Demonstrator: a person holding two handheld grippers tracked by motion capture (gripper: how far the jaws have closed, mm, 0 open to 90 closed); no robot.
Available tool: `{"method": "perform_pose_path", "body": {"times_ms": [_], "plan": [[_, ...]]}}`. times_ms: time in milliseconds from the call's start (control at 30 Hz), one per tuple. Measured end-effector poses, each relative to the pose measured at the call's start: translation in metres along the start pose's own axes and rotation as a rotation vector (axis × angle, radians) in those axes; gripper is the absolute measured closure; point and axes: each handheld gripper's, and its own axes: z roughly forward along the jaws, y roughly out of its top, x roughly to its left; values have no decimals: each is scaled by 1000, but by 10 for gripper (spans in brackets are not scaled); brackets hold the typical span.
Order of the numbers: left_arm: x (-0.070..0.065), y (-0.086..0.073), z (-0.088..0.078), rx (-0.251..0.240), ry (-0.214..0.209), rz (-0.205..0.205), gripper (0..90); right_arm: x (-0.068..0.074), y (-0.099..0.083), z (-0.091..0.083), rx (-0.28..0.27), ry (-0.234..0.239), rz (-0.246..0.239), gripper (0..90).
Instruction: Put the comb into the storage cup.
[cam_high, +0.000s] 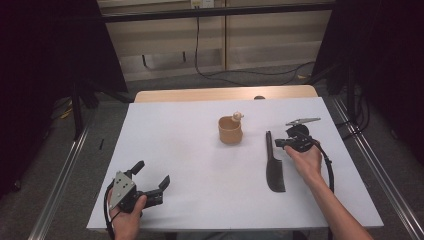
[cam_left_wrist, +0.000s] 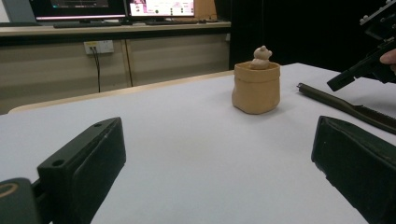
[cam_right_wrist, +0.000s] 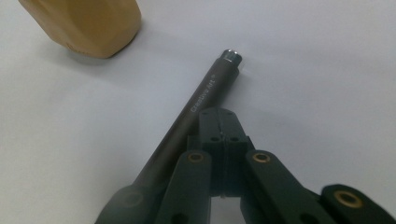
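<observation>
A black brush (cam_high: 274, 167) lies on the white table sheet (cam_high: 190, 165), its thin handle (cam_right_wrist: 205, 95) pointing away from me and its wide head near me. My right gripper (cam_high: 278, 143) is shut with nothing between its jaws. In the right gripper view its tips (cam_right_wrist: 220, 119) hover just above and beside the handle. A tan cup (cam_high: 230, 131) stands left of the brush, with a small figure (cam_high: 237, 116) on its rim. My left gripper (cam_high: 152, 172) rests open at the front left, and the left gripper view looks between its jaws (cam_left_wrist: 217, 140) toward the cup (cam_left_wrist: 256, 88).
The sheet covers a wooden table whose far edge (cam_high: 225, 93) shows at the back. Metal rails (cam_high: 65, 170) run along both sides. Black curtains hang left and right, and a cable (cam_high: 240, 74) lies on the floor beyond. Bare sheet lies between my two grippers.
</observation>
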Motion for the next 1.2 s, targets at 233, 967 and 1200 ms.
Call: {"method": "perform_pose_path", "body": {"times_ms": [233,967,1200], "plan": [[1,0,0,5,-2,8,31,3,0,6,12,-11,-7,900],[1,0,0,2,-3,2,31,5,-1,15,28,-13,28,900],[1,0,0,2,-3,4,31,7,-1,17,16,-3,10,900]]}}
